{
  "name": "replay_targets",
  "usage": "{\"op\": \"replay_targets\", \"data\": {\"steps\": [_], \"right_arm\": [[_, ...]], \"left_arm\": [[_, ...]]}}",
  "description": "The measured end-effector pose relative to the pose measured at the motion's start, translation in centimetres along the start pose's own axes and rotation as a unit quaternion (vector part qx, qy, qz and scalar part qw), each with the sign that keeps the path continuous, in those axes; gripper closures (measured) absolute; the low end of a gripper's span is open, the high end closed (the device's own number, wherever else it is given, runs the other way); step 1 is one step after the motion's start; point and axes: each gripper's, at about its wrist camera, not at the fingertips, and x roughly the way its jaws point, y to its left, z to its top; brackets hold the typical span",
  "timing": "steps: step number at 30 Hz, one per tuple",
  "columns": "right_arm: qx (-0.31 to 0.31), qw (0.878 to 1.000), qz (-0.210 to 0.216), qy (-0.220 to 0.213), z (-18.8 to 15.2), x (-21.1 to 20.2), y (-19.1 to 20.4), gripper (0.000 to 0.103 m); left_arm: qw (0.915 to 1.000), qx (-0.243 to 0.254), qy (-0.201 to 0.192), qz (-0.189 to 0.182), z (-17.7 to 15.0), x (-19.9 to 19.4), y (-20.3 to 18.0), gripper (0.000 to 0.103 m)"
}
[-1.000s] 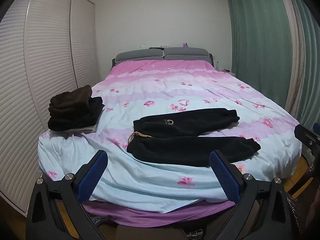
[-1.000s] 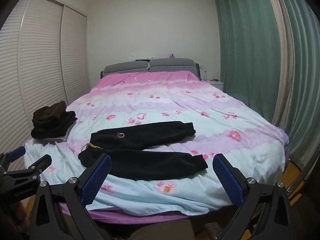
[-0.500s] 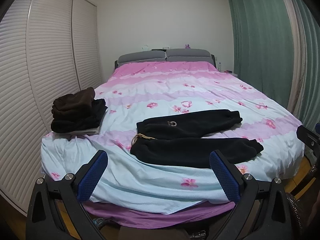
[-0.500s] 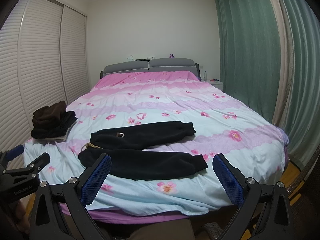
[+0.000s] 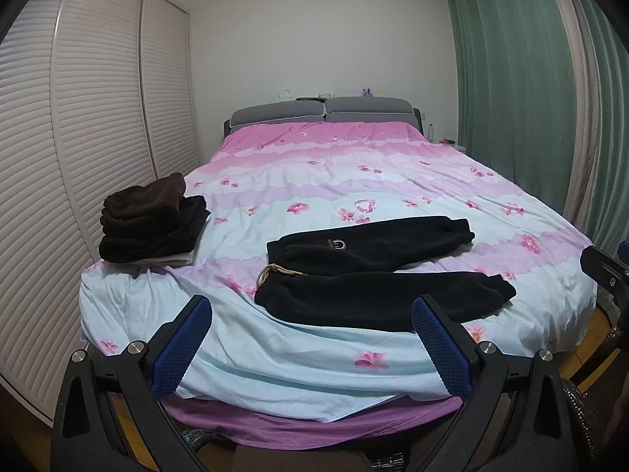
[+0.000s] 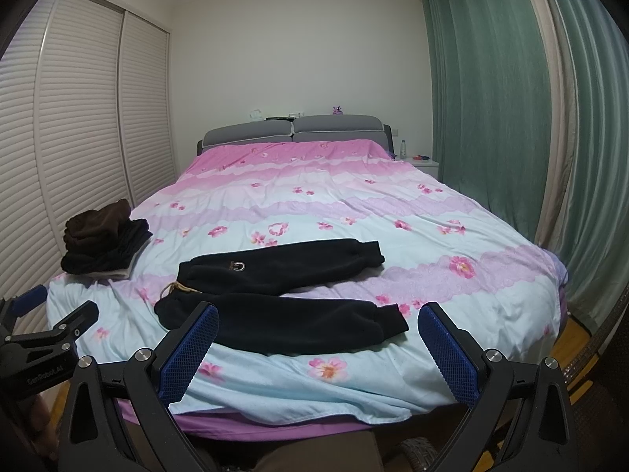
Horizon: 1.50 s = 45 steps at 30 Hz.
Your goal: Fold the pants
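Note:
Black fleece pants (image 5: 373, 267) (image 6: 275, 295) lie spread flat on the bed near its foot, waist to the left with a tan drawstring (image 5: 275, 271), both legs pointing right and slightly apart. My left gripper (image 5: 310, 346) hovers open in front of the foot of the bed, below the waist end. My right gripper (image 6: 318, 350) is also open, held before the bed edge under the nearer leg. Neither touches the cloth. The left gripper's black body (image 6: 39, 354) shows at the left edge of the right wrist view.
A stack of folded dark and brown clothes (image 5: 151, 220) (image 6: 102, 242) sits on the bed's left side. The floral duvet (image 5: 354, 173) covers the bed. White louvred wardrobe doors (image 5: 78, 137) stand left, green curtains (image 5: 511, 98) right, a nightstand (image 6: 424, 163) beside the headboard.
Both grippers have drifted slightly, so the bed sits a little higher and to the right in the left view. The pants and the stack have not moved; both grippers stay open.

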Motion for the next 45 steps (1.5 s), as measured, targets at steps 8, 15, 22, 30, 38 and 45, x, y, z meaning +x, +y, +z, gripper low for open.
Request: {"op": "replay_targets", "data": {"steps": [8,15,22,30,38,45], "right_arm": [[0.000,1.000,0.000,-0.001,-0.02,0.00,0.01,0.000],[0.001,1.000,0.001,0.001,0.13,-0.04,-0.18,0.000],[0.001,1.000,0.001,0.001,0.09,-0.02,-0.13,0.000],[0.001,1.000,0.001,0.001,0.15,-0.01,-0.17,0.000],[0.001,1.000,0.001,0.001,0.05,0.04,-0.13,0.000],[0.002,1.000,0.000,0.001,0.38,-0.08,-0.25,0.000]], "left_arm": [[1.0000,0.001,-0.002,0.000,0.09,-0.12,-0.05,0.000],[1.0000,0.001,-0.002,0.000,0.06,-0.27,-0.13,0.000],[1.0000,0.001,-0.002,0.000,0.05,-0.26,-0.12,0.000],[1.0000,0.002,-0.002,0.001,0.08,-0.27,-0.11,0.000],[1.0000,0.002,-0.003,0.000,0.07,-0.30,-0.10,0.000],[1.0000,0.002,-0.003,0.000,0.04,-0.29,-0.06,0.000]]}}
